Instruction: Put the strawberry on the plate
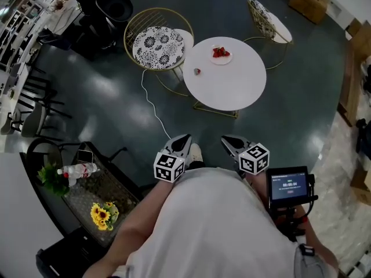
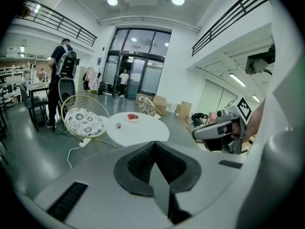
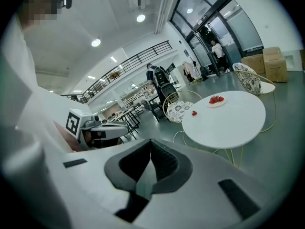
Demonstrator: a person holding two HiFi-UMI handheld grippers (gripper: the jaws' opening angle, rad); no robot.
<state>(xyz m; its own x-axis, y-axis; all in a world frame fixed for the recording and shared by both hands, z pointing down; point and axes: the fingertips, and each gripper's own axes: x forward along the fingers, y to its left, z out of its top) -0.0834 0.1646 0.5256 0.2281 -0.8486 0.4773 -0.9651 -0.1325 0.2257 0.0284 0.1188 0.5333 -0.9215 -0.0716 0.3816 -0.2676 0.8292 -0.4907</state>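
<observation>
The strawberry (image 1: 197, 71) lies alone on the round white worktop (image 1: 232, 86), near its 9 o'clock edge in the head view. The plate (image 1: 222, 62) sits at the strawberry's 2 o'clock, apart from it, and holds other red berries (image 1: 220, 52). A chair with a flowered cushion (image 1: 157, 44) stands just past the worktop at 10 o'clock. Well away at 6 o'clock, close to the person's body, the left tongs (image 1: 183, 139) and right tongs (image 1: 229, 140) are both clenched on nothing.
</observation>
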